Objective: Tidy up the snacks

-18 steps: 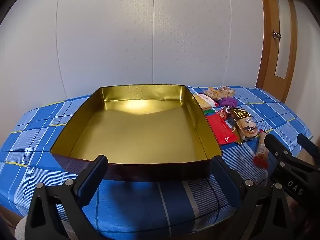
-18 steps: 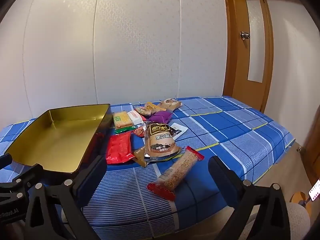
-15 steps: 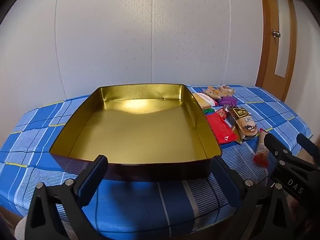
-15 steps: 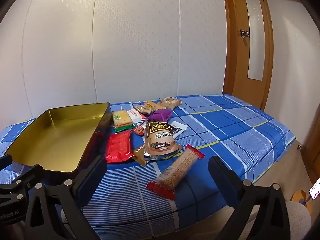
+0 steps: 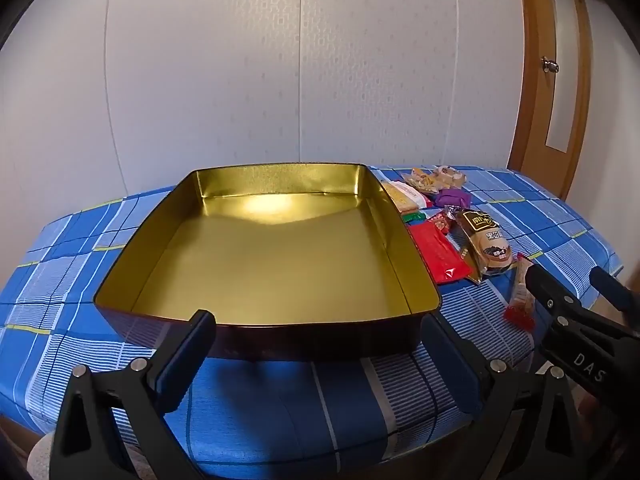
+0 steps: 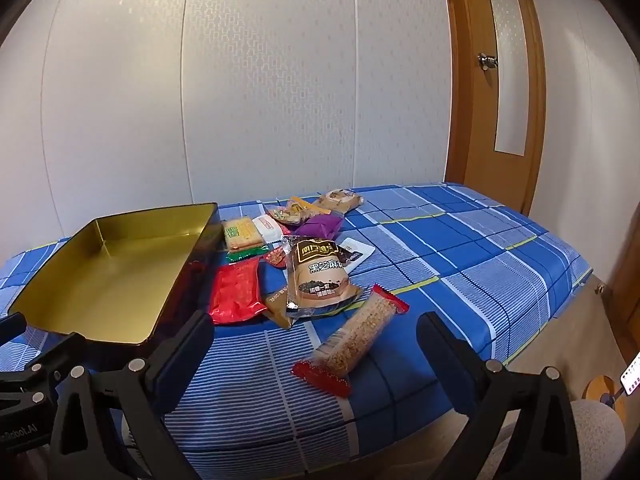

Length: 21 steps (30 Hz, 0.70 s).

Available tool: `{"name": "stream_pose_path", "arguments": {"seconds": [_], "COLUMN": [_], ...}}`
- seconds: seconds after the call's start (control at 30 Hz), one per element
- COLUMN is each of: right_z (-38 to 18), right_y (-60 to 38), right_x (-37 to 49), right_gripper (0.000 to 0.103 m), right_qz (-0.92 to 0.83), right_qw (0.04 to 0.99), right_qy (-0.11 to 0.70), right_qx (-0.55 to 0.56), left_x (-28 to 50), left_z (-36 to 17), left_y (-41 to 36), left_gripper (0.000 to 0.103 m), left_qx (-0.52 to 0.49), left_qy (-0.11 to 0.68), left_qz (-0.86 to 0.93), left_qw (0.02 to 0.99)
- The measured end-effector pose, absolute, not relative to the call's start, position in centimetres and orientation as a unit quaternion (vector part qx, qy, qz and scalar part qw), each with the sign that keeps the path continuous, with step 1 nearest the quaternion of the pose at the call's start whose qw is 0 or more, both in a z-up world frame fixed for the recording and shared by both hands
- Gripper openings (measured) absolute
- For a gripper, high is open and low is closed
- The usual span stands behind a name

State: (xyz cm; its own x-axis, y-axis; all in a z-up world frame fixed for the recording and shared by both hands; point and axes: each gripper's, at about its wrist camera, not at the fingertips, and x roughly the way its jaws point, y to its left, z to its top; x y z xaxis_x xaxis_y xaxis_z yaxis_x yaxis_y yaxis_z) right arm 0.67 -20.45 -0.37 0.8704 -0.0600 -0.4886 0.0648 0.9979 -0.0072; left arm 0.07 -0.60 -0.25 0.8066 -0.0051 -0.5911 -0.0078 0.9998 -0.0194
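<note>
While both fingers (image 6: 314, 354) gape released, only right view shows white card (image 6: 356, 254)

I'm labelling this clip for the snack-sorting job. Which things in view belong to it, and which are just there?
Part of the job:
- gold tin, nothing in it
- grain bar
- red packet
- brown sesame bag
- purple packet
- cracker pack
- left hand-held gripper and right hand-held gripper, both open

Just there:
- blue checked cloth
- wooden door
</note>
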Motion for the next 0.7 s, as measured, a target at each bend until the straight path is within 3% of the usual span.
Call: {"name": "stream_pose_path", "arguments": {"seconds": [0.7], "right_z": [-0.41], "right_y": [-20.7], "right_x": [0.79], "right_gripper": [0.103], "right_qz": [-0.035], "right_qw": [0.966], "right_qy": [0.254], "right_qx": [0.011], "left_x": [0.26], "left_z": [-0.33], "left_y": [-0.65], "left_gripper": [0.103], "left_qx": [-0.013], "left_qy": [0.318], "left_qz": [-0.003], "left_qw": [0.948]}}
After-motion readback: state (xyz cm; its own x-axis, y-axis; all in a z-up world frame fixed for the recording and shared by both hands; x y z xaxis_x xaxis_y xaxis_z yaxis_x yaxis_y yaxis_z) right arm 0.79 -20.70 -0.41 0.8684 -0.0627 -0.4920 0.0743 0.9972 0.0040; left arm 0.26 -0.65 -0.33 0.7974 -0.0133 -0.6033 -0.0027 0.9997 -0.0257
